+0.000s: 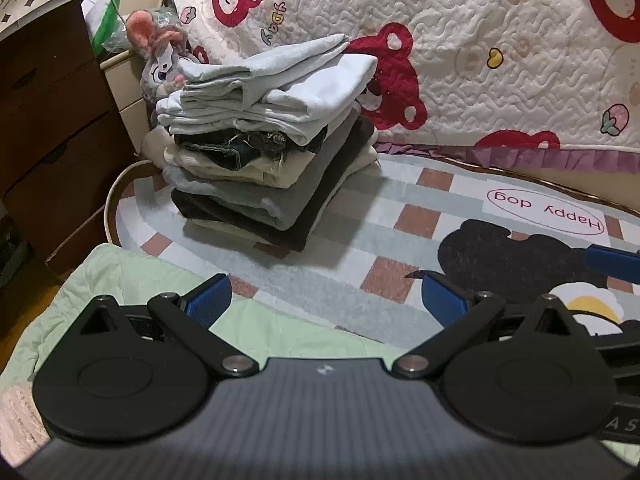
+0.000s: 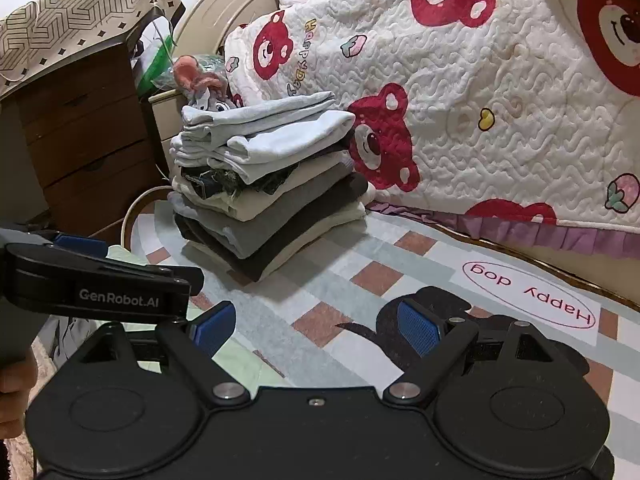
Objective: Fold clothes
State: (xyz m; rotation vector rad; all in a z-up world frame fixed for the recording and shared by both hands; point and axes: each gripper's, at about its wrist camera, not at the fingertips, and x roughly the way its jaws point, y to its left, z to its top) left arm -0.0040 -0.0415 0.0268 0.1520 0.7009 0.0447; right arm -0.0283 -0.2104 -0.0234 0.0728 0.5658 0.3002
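A tall stack of folded clothes (image 1: 268, 144) stands on the checked play mat (image 1: 360, 208), with pale grey items on top and dark and beige ones below; it also shows in the right wrist view (image 2: 268, 184). My left gripper (image 1: 326, 300) is open and empty, low over the mat in front of the stack. My right gripper (image 2: 316, 332) is open and empty beside it, over the black dog print. The left gripper's body (image 2: 100, 284) shows at the left of the right wrist view. A pale green cloth (image 1: 132, 280) lies under the left gripper.
A bear-print quilt (image 1: 480, 60) hangs behind the mat. A brown drawer unit (image 1: 52, 128) stands at the left. A plush toy (image 1: 160, 48) sits behind the stack. A fluffy pink rug (image 1: 16, 420) lies at the lower left.
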